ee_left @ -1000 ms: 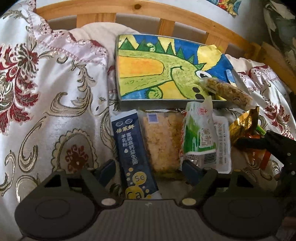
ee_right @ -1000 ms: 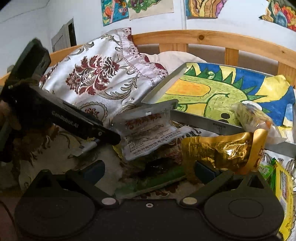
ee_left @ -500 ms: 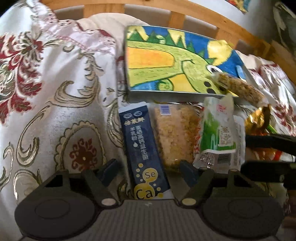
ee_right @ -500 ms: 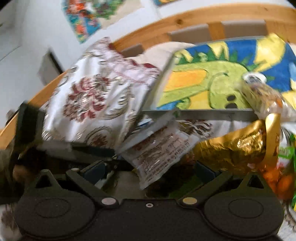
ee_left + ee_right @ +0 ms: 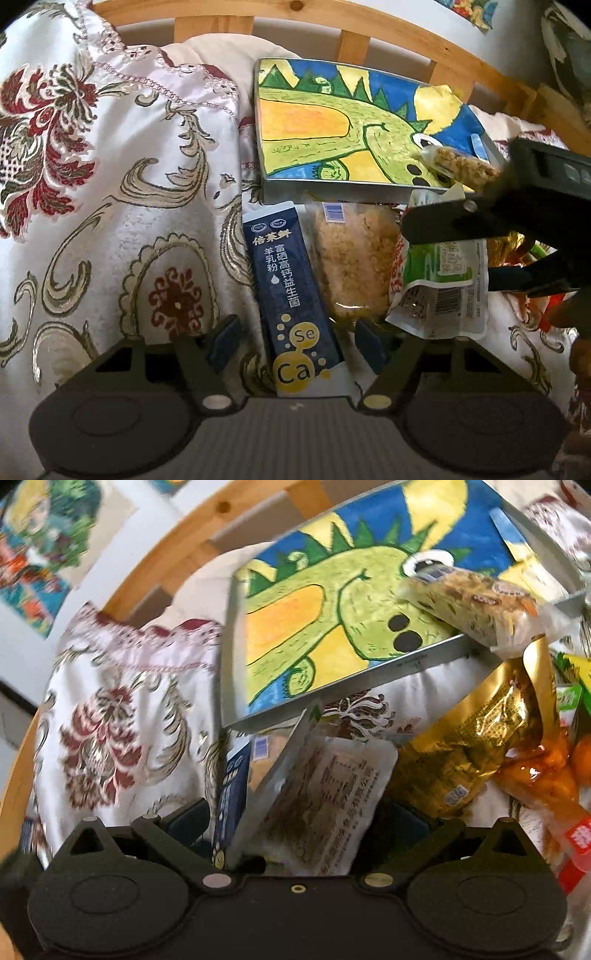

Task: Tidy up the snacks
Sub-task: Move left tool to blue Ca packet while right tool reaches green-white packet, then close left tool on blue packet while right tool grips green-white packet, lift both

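Note:
Snacks lie on a bed below a tray (image 5: 325, 184) lined with a dinosaur painting. A dark blue milk-powder box (image 5: 288, 280) lies between the fingers of my open left gripper (image 5: 295, 338), with a clear pack of flaky snack (image 5: 349, 266) to its right. My right gripper (image 5: 295, 818) is open around a white-and-green pouch (image 5: 325, 805), also in the left wrist view (image 5: 443, 284), where its black fingers (image 5: 443, 225) straddle the pouch. A grain bar (image 5: 472, 602) rests on the tray's corner. A gold foil pack (image 5: 476, 734) lies right.
A floral satin cover (image 5: 110, 184) spreads to the left. A wooden bed rail (image 5: 369, 26) runs behind the tray. Orange wrapped snacks (image 5: 546, 775) and a green-yellow pack (image 5: 576, 686) lie at the far right. Paintings (image 5: 33, 554) hang on the wall.
My right gripper has swung left from the gold foil pack to straddle the white-and-green pouch. My left gripper has shifted slightly and stays open over the blue box.

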A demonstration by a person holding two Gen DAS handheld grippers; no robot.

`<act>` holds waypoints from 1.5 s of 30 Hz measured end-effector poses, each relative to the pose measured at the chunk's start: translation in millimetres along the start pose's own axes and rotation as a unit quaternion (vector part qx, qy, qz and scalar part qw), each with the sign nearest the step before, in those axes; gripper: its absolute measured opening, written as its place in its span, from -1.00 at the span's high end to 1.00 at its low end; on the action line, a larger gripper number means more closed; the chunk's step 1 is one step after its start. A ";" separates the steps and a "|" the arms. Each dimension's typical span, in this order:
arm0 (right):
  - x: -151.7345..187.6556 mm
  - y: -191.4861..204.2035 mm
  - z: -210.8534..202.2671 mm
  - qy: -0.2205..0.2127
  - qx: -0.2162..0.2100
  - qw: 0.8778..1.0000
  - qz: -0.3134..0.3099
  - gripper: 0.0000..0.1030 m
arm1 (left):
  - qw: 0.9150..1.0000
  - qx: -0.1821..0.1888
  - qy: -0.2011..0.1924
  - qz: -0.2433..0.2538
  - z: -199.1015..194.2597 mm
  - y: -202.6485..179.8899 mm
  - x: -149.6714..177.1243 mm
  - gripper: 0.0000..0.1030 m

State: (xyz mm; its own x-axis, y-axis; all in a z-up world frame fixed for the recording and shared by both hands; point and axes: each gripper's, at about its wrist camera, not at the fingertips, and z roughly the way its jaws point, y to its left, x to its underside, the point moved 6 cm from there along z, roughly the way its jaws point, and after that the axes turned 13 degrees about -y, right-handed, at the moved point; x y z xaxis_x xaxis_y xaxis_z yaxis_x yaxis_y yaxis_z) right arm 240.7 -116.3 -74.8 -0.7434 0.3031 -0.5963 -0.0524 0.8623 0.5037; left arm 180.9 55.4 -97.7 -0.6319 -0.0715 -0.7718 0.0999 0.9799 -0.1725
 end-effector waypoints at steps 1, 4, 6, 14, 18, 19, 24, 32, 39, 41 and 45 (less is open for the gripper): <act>-0.7 0.8 2.0 0.001 0.006 1.000 0.003 -0.98 | 1.000 -0.001 -0.003 -0.005 -0.7 0.9 -0.2 -0.35; -1.1 4.8 5.0 -0.002 0.017 1.000 -0.022 -0.82 | 1.000 -0.002 -0.007 -0.013 -3.3 5.9 0.1 -0.20; -0.5 3.9 4.7 -0.003 0.024 0.999 -0.033 -0.62 | 1.000 0.000 -0.008 -0.025 -5.0 10.3 -0.1 -0.10; 9.9 2.0 -4.0 0.012 -0.010 0.999 -0.047 -0.08 | 0.998 -0.001 -0.004 -0.059 -8.9 13.7 1.6 0.15; 15.9 1.4 -10.4 0.019 -0.042 0.997 -0.067 0.02 | 0.997 -0.004 0.005 -0.081 -13.2 14.5 3.4 0.24; 17.3 0.8 -12.8 0.020 -0.049 0.996 -0.075 0.03 | 0.996 -0.005 0.011 -0.092 -15.2 14.4 4.2 0.25; 23.4 -2.2 -27.1 0.019 -0.086 0.989 -0.119 0.11 | 0.992 -0.004 0.031 -0.123 -25.2 9.5 11.2 0.26; 38.4 -1.6 -51.0 -0.001 -0.125 0.973 -0.193 0.19 | 0.982 0.013 0.063 -0.179 -34.1 -3.1 23.4 0.29; 41.1 -4.3 -57.9 -0.010 -0.134 0.967 -0.217 0.21 | 0.982 0.017 0.072 -0.172 -34.3 -17.1 26.2 0.31; 40.5 -4.9 -58.6 -0.011 -0.133 0.966 -0.219 0.21 | 0.983 0.014 0.071 -0.171 -32.0 -17.0 26.8 0.30; 36.8 -3.6 -64.9 -0.026 -0.132 0.962 -0.237 0.22 | 0.981 0.016 0.068 -0.179 -30.3 -15.3 26.0 0.30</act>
State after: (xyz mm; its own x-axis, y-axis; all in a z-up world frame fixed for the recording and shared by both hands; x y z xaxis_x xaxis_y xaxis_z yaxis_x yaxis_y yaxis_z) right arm 170.2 -134.5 -58.1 -0.5606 -0.0742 -0.8247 -0.5499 0.7780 0.3038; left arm 139.7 44.2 -96.6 -0.7271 -0.3830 -0.5697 -0.1249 0.8899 -0.4388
